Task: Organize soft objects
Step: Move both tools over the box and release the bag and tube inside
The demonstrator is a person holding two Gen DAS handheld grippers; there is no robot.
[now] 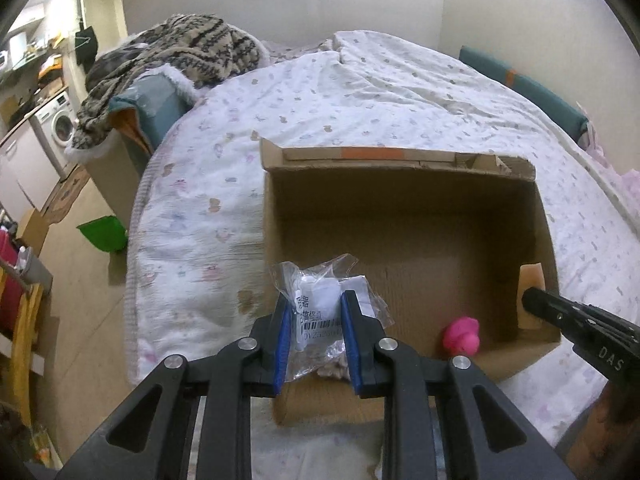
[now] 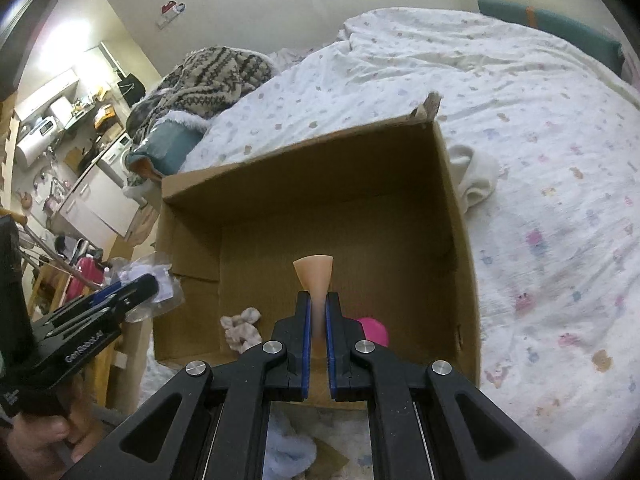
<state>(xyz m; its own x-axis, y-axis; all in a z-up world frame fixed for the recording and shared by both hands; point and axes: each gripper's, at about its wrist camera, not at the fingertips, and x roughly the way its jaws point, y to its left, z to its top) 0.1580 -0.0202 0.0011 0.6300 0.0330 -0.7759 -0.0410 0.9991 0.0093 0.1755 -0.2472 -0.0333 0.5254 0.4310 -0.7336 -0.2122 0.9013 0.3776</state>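
An open cardboard box (image 1: 400, 208) (image 2: 304, 184) lies on the bed. My left gripper (image 1: 316, 300) is shut on a clear plastic bag with a barcode label (image 1: 320, 300), held over the box's near left corner. My right gripper (image 2: 318, 300) is shut on a peach-coloured soft piece (image 2: 314, 272) that fans out above the fingertips, over the box's inside. The right gripper also shows in the left wrist view (image 1: 532, 300), with the peach piece (image 1: 530, 276). A pink toy (image 1: 462, 336) (image 2: 374, 330) and a small beige plush (image 2: 240, 326) lie in the box.
A white quilt with small prints (image 1: 360, 92) covers the bed. A white folded cloth (image 2: 476, 176) lies right of the box. A patterned knit blanket (image 1: 180, 52) is heaped at the bed's far left. Floor, a green dustpan (image 1: 102, 232) and a washing machine (image 1: 60, 124) are at left.
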